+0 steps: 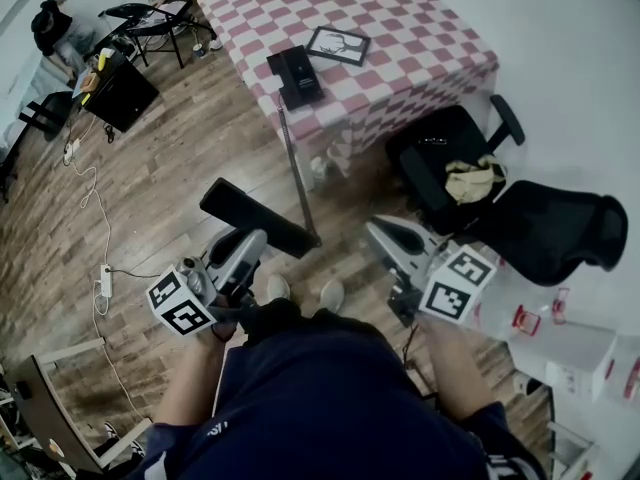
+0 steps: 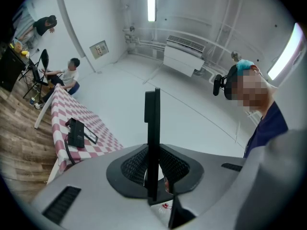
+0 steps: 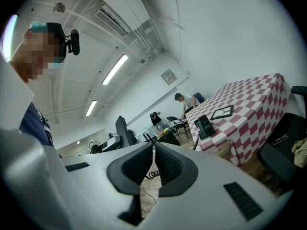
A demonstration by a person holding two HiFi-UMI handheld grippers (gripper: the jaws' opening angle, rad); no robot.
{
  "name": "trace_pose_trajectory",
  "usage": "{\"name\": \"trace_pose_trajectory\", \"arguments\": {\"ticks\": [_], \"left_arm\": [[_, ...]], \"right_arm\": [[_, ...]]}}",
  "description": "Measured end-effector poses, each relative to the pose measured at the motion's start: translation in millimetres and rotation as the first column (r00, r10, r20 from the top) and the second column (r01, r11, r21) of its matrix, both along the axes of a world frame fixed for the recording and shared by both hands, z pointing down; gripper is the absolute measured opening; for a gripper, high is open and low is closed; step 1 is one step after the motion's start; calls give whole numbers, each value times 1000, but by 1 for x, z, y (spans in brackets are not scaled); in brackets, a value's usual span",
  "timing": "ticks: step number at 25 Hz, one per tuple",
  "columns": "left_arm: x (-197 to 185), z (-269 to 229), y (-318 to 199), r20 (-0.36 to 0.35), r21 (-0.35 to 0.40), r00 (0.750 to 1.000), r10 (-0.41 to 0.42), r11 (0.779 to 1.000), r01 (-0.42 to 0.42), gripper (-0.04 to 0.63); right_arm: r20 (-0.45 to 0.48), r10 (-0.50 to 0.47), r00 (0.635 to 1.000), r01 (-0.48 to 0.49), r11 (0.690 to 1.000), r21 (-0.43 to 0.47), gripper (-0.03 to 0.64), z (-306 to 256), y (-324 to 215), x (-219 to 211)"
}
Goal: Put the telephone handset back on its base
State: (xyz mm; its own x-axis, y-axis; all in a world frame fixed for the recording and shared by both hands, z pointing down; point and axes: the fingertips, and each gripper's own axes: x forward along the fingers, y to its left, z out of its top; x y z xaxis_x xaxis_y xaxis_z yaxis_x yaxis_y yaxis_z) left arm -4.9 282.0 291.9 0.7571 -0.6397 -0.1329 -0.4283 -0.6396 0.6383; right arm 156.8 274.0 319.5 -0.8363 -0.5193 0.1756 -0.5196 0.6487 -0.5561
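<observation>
Showing the telephone handset (image 2: 152, 128) clamped edge-on between the fingers of the left gripper (image 1: 252, 240), well apart from its base (image 1: 295, 76), which is seen on the checked surface (image 1: 400, 58) beside a framed picture (image 1: 338, 45). The fingers of the right gripper (image 1: 380, 230) are closed together, nothing being held. A thin dark line (image 1: 297, 173), possibly the cord, is seen below the surface edge.

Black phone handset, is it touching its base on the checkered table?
Apart. The head view shows the long black telephone handset in the left tongs, with wooden floor between it and the black base on the red-checked table.
</observation>
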Motion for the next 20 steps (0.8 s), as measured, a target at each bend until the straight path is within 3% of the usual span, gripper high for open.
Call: {"name": "trace_pose_trajectory", "arguments": {"ticks": [11,20], "left_arm": [[12,0,-3,0,6,1000,-4,1000,4,91],[-1,7,-37,-42,5,999,-32,999,32,91]], "right_arm": [[-9,25,1000,-25,999,-30,17,11,-7,15],[-28,29,999,-30,999,-31,17,14,-45,12]]}}
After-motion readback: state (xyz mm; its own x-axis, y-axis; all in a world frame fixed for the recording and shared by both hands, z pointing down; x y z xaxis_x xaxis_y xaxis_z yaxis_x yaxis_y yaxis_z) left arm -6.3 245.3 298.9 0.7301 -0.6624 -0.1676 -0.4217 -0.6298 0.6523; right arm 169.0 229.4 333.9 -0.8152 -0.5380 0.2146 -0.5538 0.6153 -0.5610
